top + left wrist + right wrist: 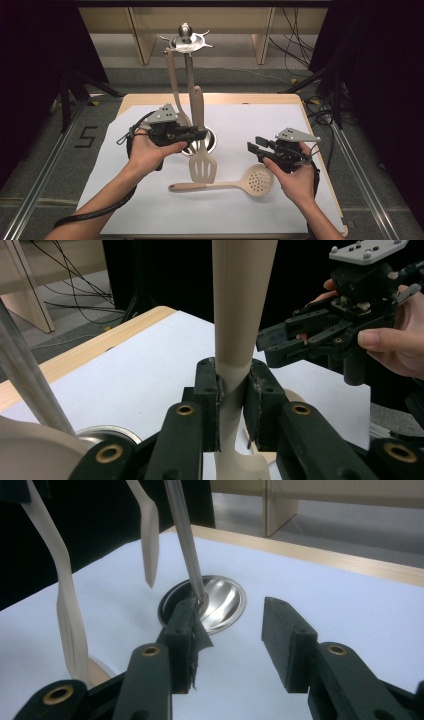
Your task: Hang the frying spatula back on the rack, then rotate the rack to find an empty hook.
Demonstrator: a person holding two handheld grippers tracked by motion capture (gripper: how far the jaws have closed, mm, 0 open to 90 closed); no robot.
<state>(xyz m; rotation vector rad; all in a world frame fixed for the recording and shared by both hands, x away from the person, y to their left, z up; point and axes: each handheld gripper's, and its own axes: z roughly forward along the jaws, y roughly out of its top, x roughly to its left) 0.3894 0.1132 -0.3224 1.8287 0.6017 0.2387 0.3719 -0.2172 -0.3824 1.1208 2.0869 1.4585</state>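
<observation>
Slotted spatula [202, 165]: beige, held upright near table centre, just right of the rack base [211, 141]; long axis vertical, handle end up, slotted blade down, hanging just clear of or brushing the white sheet [280, 120], which of the two not discernible. Pinched at the neck between the pads of the left gripper [200, 134]; same clamp seen in the left gripper view [234, 390], handle rising between both black jaws.

Left hand [147, 150]: forearm entering from near left, palm wrapped under gripper body, gripper level, pointing right.

Right gripper [252, 146]: held level by right hand [295, 177] at right of table, pointing left toward rack; jaws spread, nothing between them [227, 645].

Skimmer spoon [235, 185]: beige, flat on sheet, near side; long axis left to right, perforated bowl at right, just below right gripper.

Utensil rack [187, 42]: steel post, far centre, one beige utensil [174, 82] hanging from top ring.
</observation>
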